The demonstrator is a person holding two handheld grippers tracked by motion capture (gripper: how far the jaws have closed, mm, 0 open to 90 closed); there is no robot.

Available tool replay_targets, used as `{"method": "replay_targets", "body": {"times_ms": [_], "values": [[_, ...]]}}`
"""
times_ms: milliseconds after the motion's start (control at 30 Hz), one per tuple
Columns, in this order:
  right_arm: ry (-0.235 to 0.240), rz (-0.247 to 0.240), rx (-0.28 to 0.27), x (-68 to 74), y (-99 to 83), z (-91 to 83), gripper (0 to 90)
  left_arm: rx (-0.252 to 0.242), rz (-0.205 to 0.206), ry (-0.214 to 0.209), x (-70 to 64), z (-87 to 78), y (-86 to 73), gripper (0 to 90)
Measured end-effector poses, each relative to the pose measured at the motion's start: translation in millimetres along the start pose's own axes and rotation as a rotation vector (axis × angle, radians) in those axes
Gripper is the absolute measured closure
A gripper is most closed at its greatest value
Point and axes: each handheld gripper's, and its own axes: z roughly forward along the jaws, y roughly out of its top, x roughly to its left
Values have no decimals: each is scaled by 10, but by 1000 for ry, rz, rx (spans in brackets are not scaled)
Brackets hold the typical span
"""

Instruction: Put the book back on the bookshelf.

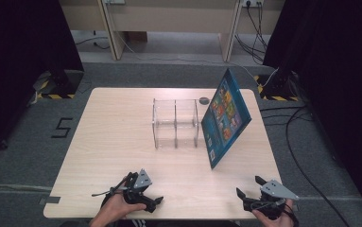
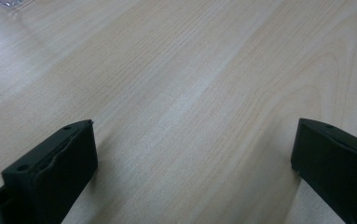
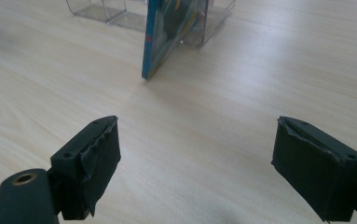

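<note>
Left gripper (image 1: 146,191): jaws wide, empty | right gripper (image 1: 248,185): jaws wide, empty, facing book (image 1: 226,116)

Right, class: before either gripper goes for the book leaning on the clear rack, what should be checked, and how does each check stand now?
1. Right gripper open: ok, jaws wide apart in the right gripper view.
2. Left gripper open: ok, nothing between its jaws.
3. Book reachable: ok, bare wooden table lies between it and the right gripper.
4. Book stable: not ok, it stands tilted on its lower edge against the clear rack.
5. Rack compartments free: ok, they look empty.
6. Small dark disc behind the rack fixed or loose: cannot tell.
</note>
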Motion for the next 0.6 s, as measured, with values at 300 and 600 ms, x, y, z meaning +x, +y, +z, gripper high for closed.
{"method": "replay_targets", "body": {"times_ms": [300,600], "values": [[6,-15,96,-6,-111,-21,157,-3,-4,2,-4,-2,-5,0],[-13,-20,149,-44,-199,-85,157,-4,-3,2,-5,-3,-8,0]]}}
